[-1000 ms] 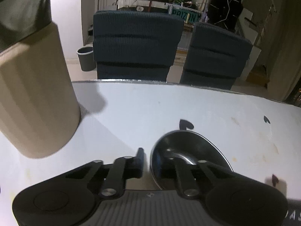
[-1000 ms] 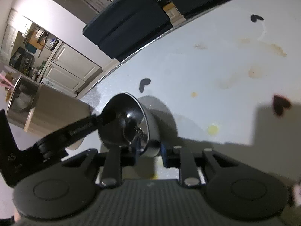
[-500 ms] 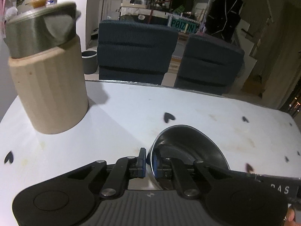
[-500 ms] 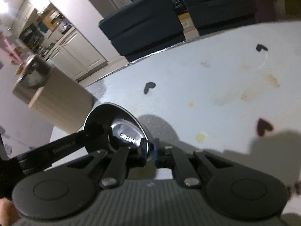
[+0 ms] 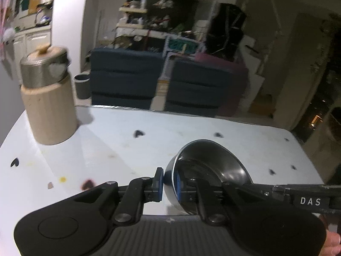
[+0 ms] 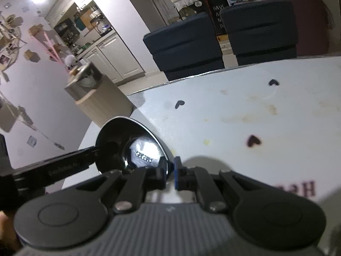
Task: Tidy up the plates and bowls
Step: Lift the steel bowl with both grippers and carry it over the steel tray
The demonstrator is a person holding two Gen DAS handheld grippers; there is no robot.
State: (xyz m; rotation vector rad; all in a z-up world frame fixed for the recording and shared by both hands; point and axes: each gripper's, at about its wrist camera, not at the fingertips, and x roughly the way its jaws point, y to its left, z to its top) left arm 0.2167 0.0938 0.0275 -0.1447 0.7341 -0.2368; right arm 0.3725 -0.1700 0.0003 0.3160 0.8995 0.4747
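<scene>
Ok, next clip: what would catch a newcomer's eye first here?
The shiny round steel bowl, gripped on its rim from both sides: the left gripper pinches the near wall, its jaws opening a little, and the right gripper is shut on the opposite edge. Next, the tall beige ribbed canister with a steel top at the far left corner of the white table dotted with dark hearts.
</scene>
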